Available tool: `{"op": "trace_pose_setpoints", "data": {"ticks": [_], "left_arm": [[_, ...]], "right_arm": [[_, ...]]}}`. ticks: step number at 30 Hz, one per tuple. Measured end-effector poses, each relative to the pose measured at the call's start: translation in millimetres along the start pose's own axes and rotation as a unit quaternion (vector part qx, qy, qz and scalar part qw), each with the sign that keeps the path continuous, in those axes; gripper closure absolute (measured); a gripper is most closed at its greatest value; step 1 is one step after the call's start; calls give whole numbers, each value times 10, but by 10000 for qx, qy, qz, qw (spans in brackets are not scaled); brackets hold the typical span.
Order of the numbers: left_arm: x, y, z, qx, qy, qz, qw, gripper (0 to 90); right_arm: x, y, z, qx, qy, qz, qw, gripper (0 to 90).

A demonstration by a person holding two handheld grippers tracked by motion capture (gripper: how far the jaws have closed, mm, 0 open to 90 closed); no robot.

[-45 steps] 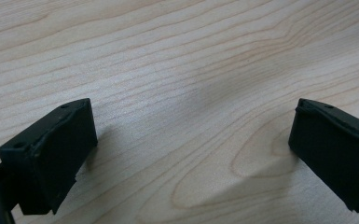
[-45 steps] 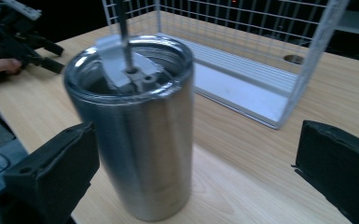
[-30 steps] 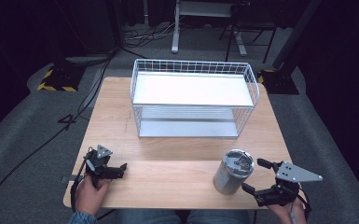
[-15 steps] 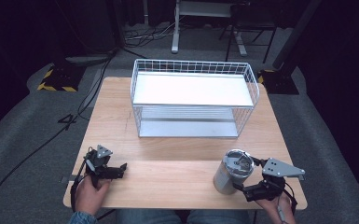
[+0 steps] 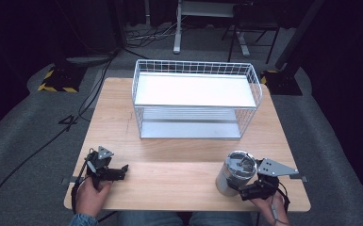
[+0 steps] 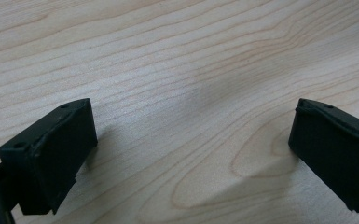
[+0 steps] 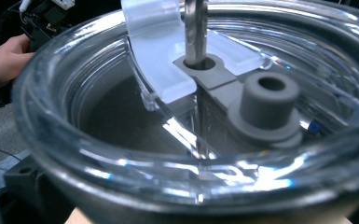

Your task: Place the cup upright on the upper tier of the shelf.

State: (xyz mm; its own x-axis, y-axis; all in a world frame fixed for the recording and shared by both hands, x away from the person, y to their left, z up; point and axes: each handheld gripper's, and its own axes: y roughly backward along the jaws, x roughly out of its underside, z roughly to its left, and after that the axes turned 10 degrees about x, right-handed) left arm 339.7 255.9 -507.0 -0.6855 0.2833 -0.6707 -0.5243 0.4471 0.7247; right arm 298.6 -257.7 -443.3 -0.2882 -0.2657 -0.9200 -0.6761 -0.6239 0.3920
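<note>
Jaws of the left gripper [image 5: 118, 172] stand wide apart over bare wood, holding nothing, resting at the near left of the table [image 5: 179, 155]. Right gripper [image 5: 243, 188] sits against the steel tumbler [image 5: 235, 173] at the near right; whether its jaws are closed on it, cannot tell. One dark jaw shows low beside the tumbler wall in the right gripper view. Clear lid [image 7: 200, 116] is very close to that camera, a metal straw [image 7: 196, 28] standing in its hole.

Wire basket [image 5: 195, 99] stands well apart, mid-table.

Risks, as judged: tumbler is tall, near the front edge; a low or off-centre squeeze could tip it or skid it off. The smooth wall may slip. The straw could snag on the basket rim.
</note>
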Motion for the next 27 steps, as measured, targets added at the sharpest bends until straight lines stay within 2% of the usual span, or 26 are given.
{"op": "trace_pose_setpoints", "data": {"ticks": [9, 11, 14, 27], "left_arm": [[0, 0, 0, 1, 2, 0, 10000, 13], [0, 0, -1, 8, 8, 1, 10000, 13], [0, 0, 0, 0, -1, 1, 10000, 13], [0, 0, -1, 4, 7, 1, 10000, 13]], "right_arm": [[29, -43, -9, -42, -9, 97, 9999, 11], [26, -32, -4, -12, 81, 87, 9999, 21], [23, -29, -5, -22, 95, 98, 9999, 23], [-58, -8, 5, -24, 179, 261, 9995, 33]]}}
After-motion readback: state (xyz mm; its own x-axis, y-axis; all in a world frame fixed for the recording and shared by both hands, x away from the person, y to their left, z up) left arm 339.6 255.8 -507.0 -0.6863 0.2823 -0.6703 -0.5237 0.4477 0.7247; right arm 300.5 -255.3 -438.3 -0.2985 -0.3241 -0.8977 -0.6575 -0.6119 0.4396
